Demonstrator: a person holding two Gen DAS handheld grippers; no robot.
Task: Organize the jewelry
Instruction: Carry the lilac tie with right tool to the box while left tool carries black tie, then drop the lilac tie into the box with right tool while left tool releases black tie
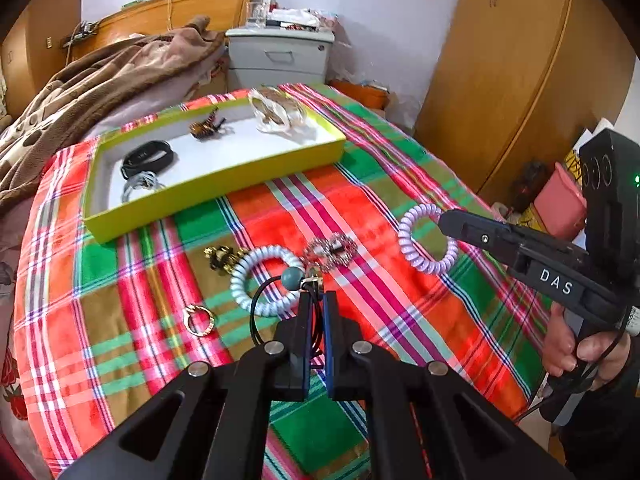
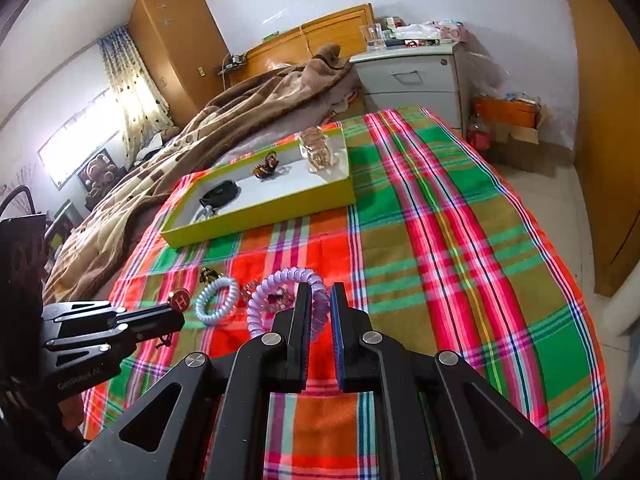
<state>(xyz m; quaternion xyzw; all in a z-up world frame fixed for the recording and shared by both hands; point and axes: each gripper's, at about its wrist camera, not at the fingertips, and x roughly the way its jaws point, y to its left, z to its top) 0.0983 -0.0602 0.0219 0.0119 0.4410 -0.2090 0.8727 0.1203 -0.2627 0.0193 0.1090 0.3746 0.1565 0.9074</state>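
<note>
My left gripper [image 1: 318, 298] is shut on a black cord [image 1: 256, 312] that carries a teal bead [image 1: 292, 278] and a small charm. The right wrist view shows this gripper [image 2: 180, 316] low on the left, with a red round charm [image 2: 180, 300] at its tip. My right gripper [image 2: 320, 290] is shut on a purple spiral hair tie [image 2: 260, 304]. From the left wrist camera it [image 1: 444, 222] grips that tie [image 1: 404, 236] at its right side. A yellow-green box [image 1: 216, 178] with a white floor lies further back, also visible in the right wrist view [image 2: 260, 216].
The box holds a black band [image 1: 148, 158], a tortoiseshell claw clip [image 1: 206, 126], a bag of bangles [image 1: 276, 112] and a grey cord [image 1: 140, 184]. On the plaid cloth lie a pale blue spiral tie [image 1: 240, 284], a sparkly piece [image 1: 330, 250], a gold-black clip [image 1: 220, 258] and a gold ring [image 1: 199, 320].
</note>
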